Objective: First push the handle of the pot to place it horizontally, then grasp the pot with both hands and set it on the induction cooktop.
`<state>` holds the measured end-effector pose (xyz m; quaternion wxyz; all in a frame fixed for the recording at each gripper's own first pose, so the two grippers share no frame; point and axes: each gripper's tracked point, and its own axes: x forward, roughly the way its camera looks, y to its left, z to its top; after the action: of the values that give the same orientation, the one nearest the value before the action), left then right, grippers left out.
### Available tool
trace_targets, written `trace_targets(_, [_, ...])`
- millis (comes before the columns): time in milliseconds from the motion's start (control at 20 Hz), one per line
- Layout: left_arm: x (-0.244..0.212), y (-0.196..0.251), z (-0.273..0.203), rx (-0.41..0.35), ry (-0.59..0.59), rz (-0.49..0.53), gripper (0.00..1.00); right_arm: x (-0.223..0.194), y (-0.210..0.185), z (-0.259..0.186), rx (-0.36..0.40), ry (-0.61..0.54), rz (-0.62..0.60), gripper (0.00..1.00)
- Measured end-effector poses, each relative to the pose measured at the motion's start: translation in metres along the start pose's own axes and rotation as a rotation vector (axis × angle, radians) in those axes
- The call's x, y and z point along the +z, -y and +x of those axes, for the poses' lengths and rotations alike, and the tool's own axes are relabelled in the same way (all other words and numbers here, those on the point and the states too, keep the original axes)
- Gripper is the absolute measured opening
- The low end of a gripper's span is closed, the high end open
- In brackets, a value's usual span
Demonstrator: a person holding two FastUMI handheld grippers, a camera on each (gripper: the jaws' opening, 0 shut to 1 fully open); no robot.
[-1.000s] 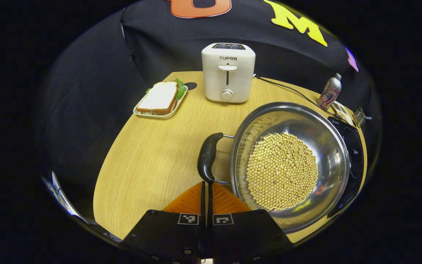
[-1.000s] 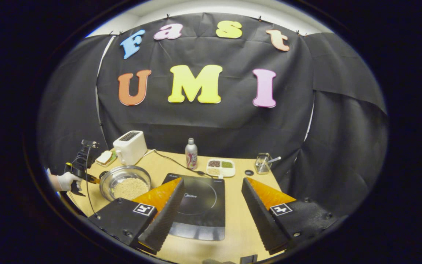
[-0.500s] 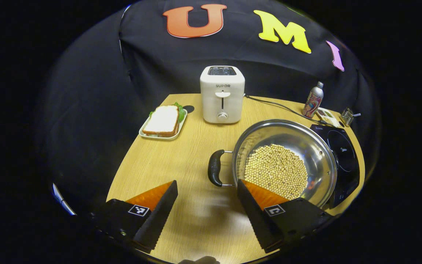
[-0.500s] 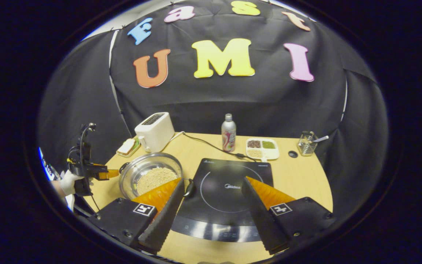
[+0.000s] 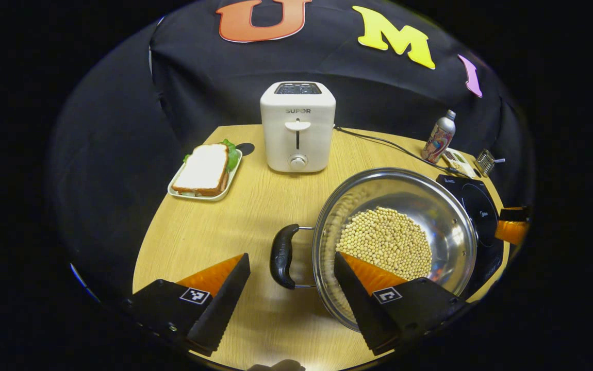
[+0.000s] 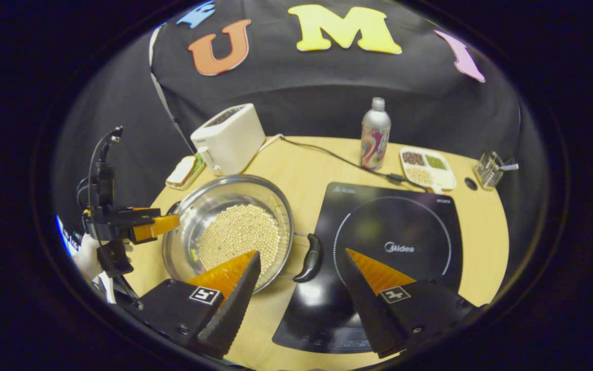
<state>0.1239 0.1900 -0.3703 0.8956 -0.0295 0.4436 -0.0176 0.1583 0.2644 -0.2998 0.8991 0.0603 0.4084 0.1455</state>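
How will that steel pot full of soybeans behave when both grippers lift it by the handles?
The round stainless-steel pot probably feels heavy, since pale soybeans cover its bottom. They lie loose, so a tilt would likely slide them and shift the weight. The black loop handles look rigid, though maybe slick under the pads.

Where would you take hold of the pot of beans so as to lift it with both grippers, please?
Probably by the two black loop handles of the pot: the left hand-held gripper closing on the left handle from outside, the right hand-held gripper on the right handle. Both stick out level from the rim.
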Motion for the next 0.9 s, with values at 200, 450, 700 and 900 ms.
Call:
trace_targets(200, [0.005,0.000,0.020,-0.010,-0.031,0.000,0.98,-0.010,0.012,0.036,-0.049,-0.090,0.053,0.89])
trace_targets(450, [0.002,0.003,0.035,-0.022,-0.081,0.000,0.99,-0.014,0.010,0.049,-0.063,-0.130,0.079,0.93])
trace_targets(700, [-0.006,0.008,0.043,-0.030,-0.131,-0.001,0.63,-0.014,0.008,0.056,-0.119,-0.153,0.061,0.72])
trace_targets(900, [-0.017,0.012,0.044,-0.084,-0.204,-0.060,0.72,-0.014,0.008,0.057,-0.150,-0.192,0.114,0.65])
